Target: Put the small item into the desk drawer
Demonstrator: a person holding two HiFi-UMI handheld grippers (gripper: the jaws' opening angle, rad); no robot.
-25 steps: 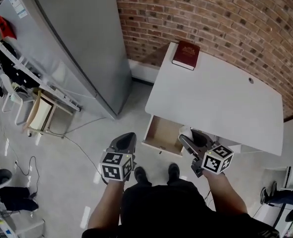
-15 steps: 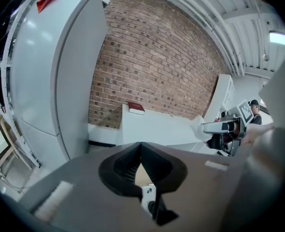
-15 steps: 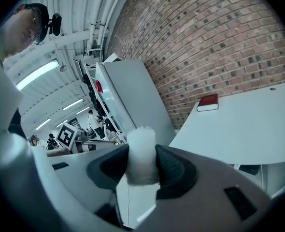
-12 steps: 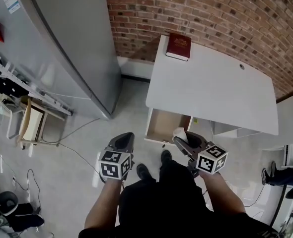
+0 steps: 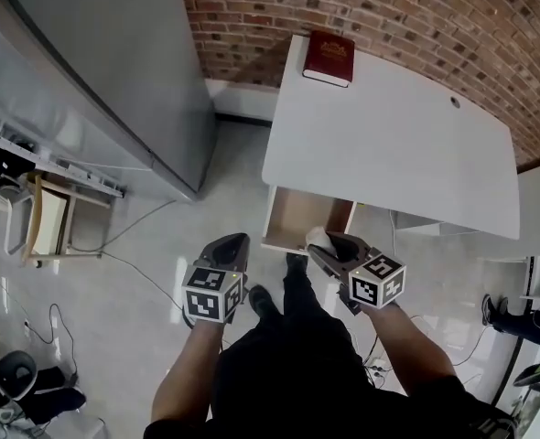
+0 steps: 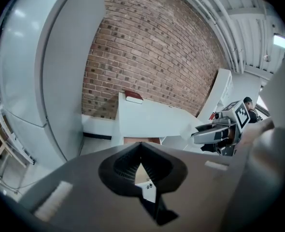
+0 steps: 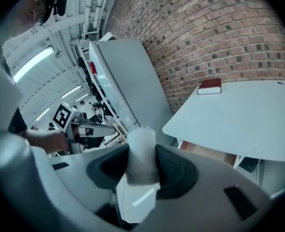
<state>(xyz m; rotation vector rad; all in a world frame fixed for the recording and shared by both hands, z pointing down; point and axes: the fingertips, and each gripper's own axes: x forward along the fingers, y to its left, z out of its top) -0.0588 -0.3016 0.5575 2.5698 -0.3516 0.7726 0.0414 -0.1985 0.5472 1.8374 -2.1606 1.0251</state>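
The right claw (image 5: 323, 248) is clamped on the small white fluffy item (image 7: 141, 151), near the front of the open drawer (image 5: 297, 218) under the white table (image 5: 389, 154). The left claw (image 6: 141, 145) is closed and empty, over the floor (image 5: 160, 245).

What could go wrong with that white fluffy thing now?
The small white fluffy lump sticks out past the grip of the right tool, so it might slip out. The tool hangs at the front edge of the open wooden drawer, so a drop could hit the floor. The white desk top overhangs the drawer; the tool might bump it.
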